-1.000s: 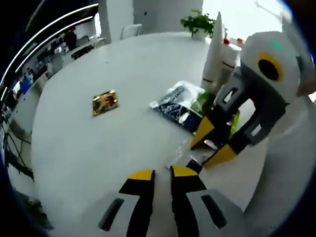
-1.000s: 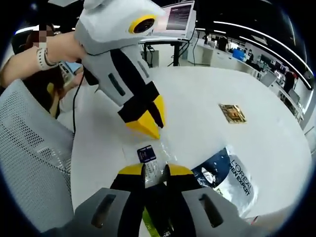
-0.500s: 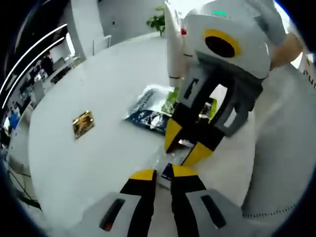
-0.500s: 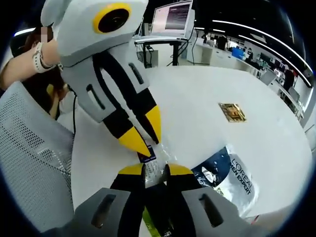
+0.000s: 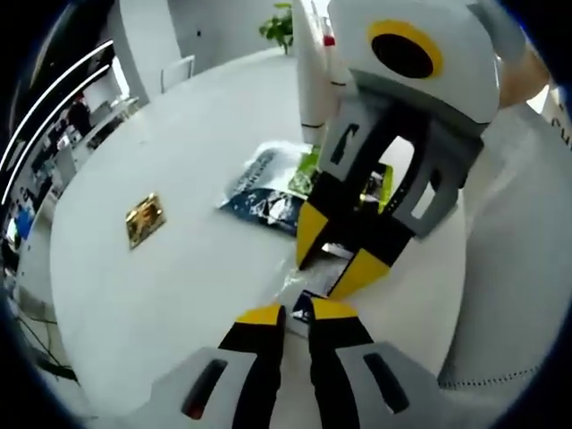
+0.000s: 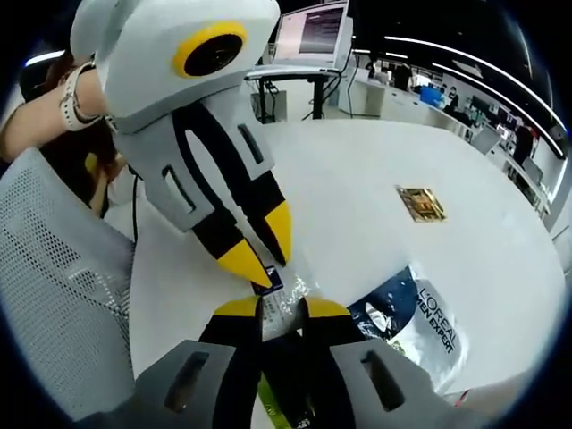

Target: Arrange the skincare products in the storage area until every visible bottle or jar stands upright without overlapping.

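Observation:
A clear sachet [image 6: 281, 311] with a dark blue label [image 6: 269, 284] lies at the near edge of the white round table [image 6: 357, 179]. My right gripper [image 6: 281, 308] is shut on the sachet's near end, with a green packet showing under its jaws. My left gripper [image 6: 262, 250] comes down from the upper left, shut, its yellow tips touching the label. In the left gripper view my left gripper [image 5: 295, 313] points at the sachet [image 5: 299, 288], and my right gripper [image 5: 337, 255] stands just beyond it. A tall white bottle [image 5: 313, 80] stands upright behind.
A dark blue L'Oreal packet [image 6: 420, 326] lies flat to the right, also seen as the packet [image 5: 268, 188] beside a green packet [image 5: 375, 189]. A gold sachet [image 5: 143, 219] lies alone mid-table. A grey mesh chair [image 6: 63, 295] and a person's arm [image 6: 54, 116] sit left.
My left gripper has swung in and down from above the table until its tips touch the sachet's blue label. The right gripper has held still with the sachet.

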Demonstrator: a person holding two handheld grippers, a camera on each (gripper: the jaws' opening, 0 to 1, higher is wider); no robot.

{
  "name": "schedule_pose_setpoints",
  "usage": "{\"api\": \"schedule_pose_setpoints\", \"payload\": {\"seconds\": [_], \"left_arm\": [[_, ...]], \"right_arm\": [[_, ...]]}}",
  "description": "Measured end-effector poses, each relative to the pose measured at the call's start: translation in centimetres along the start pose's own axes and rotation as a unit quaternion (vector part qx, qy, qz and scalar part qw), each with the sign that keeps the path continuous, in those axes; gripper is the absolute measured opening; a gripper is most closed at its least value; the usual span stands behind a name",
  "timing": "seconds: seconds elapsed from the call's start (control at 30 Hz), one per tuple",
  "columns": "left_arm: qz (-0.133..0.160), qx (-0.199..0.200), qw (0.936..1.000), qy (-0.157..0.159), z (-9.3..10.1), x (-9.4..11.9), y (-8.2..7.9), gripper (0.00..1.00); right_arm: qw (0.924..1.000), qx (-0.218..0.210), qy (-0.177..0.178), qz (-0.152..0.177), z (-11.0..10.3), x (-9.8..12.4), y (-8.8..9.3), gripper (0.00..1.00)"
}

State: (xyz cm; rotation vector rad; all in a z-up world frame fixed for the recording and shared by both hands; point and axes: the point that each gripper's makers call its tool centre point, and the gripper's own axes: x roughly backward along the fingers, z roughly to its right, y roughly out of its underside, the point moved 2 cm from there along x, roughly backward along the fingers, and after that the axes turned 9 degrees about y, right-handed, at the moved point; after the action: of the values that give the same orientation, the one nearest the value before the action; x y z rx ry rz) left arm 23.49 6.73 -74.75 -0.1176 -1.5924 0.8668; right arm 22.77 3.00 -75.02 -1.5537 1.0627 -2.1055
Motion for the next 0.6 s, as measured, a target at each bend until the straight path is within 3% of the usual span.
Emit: {"api": "schedule_pose_setpoints", "payload": {"seconds": [0.17, 0.3, 0.6], "left_arm": [[0.009, 0.013, 0.9999, -0.001, 0.0, 0.1, 0.1, 0.07], [0.006, 0.008, 1.0, 0.0, 0.1, 0.1, 0.0, 0.07], [0.002, 0.005, 1.0, -0.002, 0.0, 0.1, 0.1, 0.07]], "right_arm": [[0.9999, -0.014, -0.002, 0.007, 0.0, 1.1, -0.5, 0.18], [0.9998, 0.013, 0.008, 0.012, 0.0, 2.8, -0.7, 0.2], [0.9993, 0.008, 0.024, 0.027, 0.2, 5.7, -1.2, 0.21]]}}
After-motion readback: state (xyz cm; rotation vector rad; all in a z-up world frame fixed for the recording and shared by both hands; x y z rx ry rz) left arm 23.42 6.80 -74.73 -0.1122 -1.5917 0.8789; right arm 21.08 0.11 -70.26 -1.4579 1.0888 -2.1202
